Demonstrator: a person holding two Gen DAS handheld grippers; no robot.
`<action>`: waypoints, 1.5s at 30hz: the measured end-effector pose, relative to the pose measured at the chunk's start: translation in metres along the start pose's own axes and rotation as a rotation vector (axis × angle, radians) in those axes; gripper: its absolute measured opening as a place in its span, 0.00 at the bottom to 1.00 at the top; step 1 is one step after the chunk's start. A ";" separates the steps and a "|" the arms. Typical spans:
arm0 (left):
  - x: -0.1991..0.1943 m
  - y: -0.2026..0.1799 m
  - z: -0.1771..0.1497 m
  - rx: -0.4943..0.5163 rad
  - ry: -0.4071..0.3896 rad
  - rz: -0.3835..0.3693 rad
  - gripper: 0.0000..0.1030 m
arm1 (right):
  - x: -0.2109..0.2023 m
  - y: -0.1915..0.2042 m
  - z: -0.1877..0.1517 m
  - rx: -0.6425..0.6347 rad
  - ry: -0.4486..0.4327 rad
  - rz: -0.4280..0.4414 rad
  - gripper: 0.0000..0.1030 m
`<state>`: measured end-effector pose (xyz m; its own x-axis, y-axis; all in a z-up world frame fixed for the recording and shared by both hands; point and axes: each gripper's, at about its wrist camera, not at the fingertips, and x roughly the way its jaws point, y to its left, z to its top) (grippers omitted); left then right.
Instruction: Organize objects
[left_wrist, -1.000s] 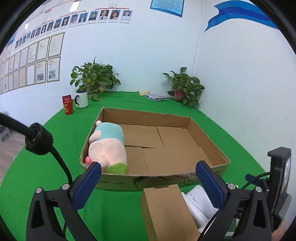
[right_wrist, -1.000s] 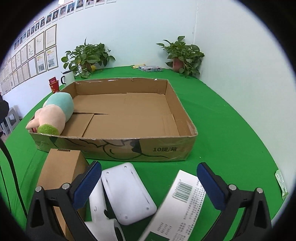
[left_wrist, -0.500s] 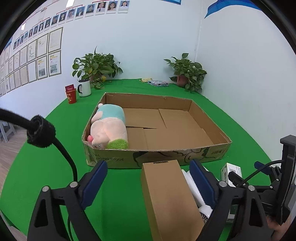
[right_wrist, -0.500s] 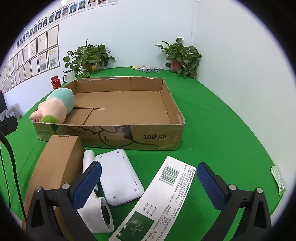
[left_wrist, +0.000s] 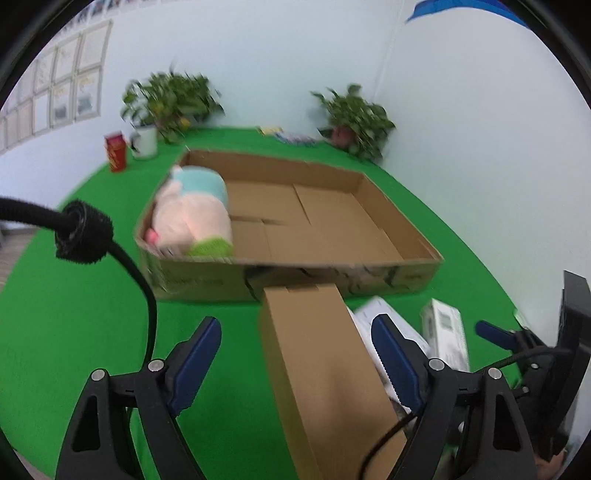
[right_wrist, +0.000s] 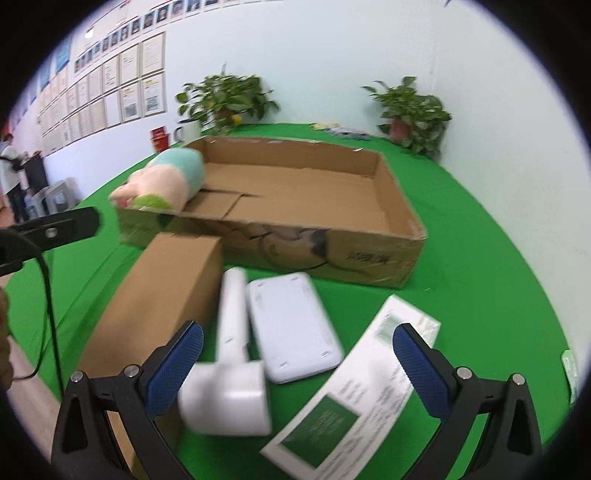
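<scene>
A shallow cardboard tray (left_wrist: 399, 225) (right_wrist: 402, 221) holds a pink and teal plush toy (left_wrist: 195, 210) (right_wrist: 166, 181) in its left corner. In front of it lie a long brown box (left_wrist: 325, 369) (right_wrist: 151, 310), a white hammer-shaped device (right_wrist: 232, 354), a white flat pad (right_wrist: 291, 325) and a white and green carton (right_wrist: 354, 402) (left_wrist: 445, 332). My left gripper (left_wrist: 295, 354) is open, its fingers either side of the brown box. My right gripper (right_wrist: 295, 358) is open above the white device and pad.
Two potted plants (left_wrist: 170, 99) (left_wrist: 354, 118), a white mug (left_wrist: 144, 140) and a red can (left_wrist: 116, 151) stand at the back of the green table (left_wrist: 92, 295). Walls close the back and right. A black cable (left_wrist: 147, 302) hangs at left.
Both grippers pulled back from the tray and lowered. The left fingers have narrowed around the brown box. The right view has swung left, with the white device now between its fingers.
</scene>
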<state>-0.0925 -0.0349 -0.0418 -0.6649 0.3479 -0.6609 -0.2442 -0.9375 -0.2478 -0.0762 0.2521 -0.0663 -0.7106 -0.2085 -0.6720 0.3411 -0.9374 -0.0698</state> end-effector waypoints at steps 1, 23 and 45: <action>0.003 0.003 -0.003 -0.008 0.020 -0.019 0.80 | -0.001 0.007 -0.005 -0.017 0.013 0.024 0.99; 0.007 0.068 -0.038 -0.211 0.129 -0.278 0.80 | -0.053 0.078 -0.045 -0.186 0.086 0.427 0.99; 0.049 0.051 -0.078 -0.229 0.266 -0.442 0.51 | -0.027 0.114 -0.059 -0.255 0.207 0.247 0.97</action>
<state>-0.0826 -0.0659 -0.1423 -0.3260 0.7242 -0.6076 -0.2799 -0.6879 -0.6697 0.0175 0.1674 -0.0997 -0.4581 -0.3340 -0.8238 0.6461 -0.7616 -0.0505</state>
